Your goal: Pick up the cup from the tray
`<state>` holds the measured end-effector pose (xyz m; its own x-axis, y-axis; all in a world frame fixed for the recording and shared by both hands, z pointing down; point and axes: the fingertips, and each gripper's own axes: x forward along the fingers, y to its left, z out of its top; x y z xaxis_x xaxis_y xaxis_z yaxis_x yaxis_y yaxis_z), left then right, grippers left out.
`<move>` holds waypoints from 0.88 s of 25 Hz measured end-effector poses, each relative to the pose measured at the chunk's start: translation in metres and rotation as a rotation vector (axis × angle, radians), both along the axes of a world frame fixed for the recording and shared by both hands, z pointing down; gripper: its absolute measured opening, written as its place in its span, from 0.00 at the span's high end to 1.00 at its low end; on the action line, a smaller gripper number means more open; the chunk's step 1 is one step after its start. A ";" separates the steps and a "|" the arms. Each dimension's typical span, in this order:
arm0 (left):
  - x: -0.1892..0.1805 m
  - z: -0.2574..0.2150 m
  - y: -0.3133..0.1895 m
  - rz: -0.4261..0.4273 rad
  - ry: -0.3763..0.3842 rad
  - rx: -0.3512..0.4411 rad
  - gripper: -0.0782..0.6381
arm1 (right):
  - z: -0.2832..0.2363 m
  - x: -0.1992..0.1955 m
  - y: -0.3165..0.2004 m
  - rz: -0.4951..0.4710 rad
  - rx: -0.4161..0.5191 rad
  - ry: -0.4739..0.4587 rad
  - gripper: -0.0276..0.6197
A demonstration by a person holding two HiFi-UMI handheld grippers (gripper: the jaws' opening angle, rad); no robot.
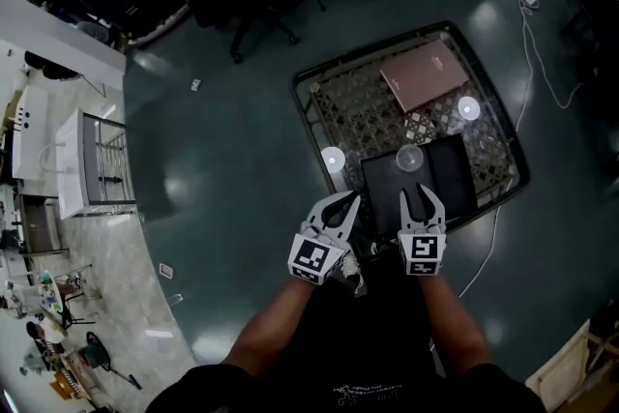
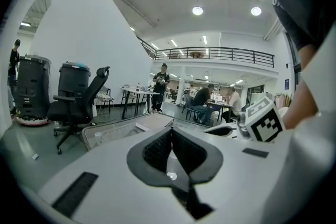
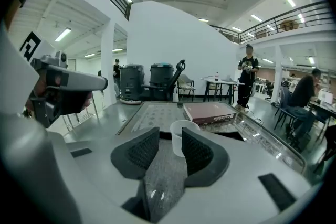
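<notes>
A clear plastic cup (image 1: 409, 158) stands upright at the far edge of the black tray (image 1: 440, 184) on the patterned table. In the right gripper view the cup (image 3: 177, 131) shows just beyond the tips of the two pads, lined up with the gap and not touched. My right gripper (image 1: 422, 196) (image 3: 169, 135) hovers over the tray's near edge, open part way with nothing between its pads. My left gripper (image 1: 346, 198) (image 2: 171, 131) hangs beside it at the tray's near left corner, shut and empty, its pads meeting in a line.
A pink book (image 1: 423, 74) (image 3: 210, 112) lies at the table's far side. Two more clear cups (image 1: 333, 160) (image 1: 468, 108) stand off the tray, left and far right. A raised metal rim (image 1: 308, 116) edges the table. An office chair (image 2: 79, 105) and people stand farther off.
</notes>
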<state>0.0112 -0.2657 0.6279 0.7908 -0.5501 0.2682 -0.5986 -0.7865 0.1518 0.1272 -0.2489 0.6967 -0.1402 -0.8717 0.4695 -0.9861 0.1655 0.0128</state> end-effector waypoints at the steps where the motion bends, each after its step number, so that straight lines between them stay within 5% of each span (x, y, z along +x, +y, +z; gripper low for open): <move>1: 0.000 0.000 -0.002 -0.003 0.000 -0.001 0.88 | 0.003 0.001 -0.003 -0.004 -0.008 -0.002 0.77; 9: 0.000 0.001 -0.014 -0.036 0.003 -0.011 0.88 | 0.032 0.006 -0.031 -0.008 -0.064 -0.027 0.53; 22: -0.007 0.012 -0.025 -0.083 -0.018 -0.039 0.88 | 0.064 0.017 -0.058 0.016 -0.122 -0.071 0.49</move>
<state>0.0045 -0.2905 0.6394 0.7381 -0.6021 0.3044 -0.6640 -0.7281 0.1702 0.1441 -0.3066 0.7607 -0.1632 -0.8111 0.5616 -0.9864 0.1456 -0.0763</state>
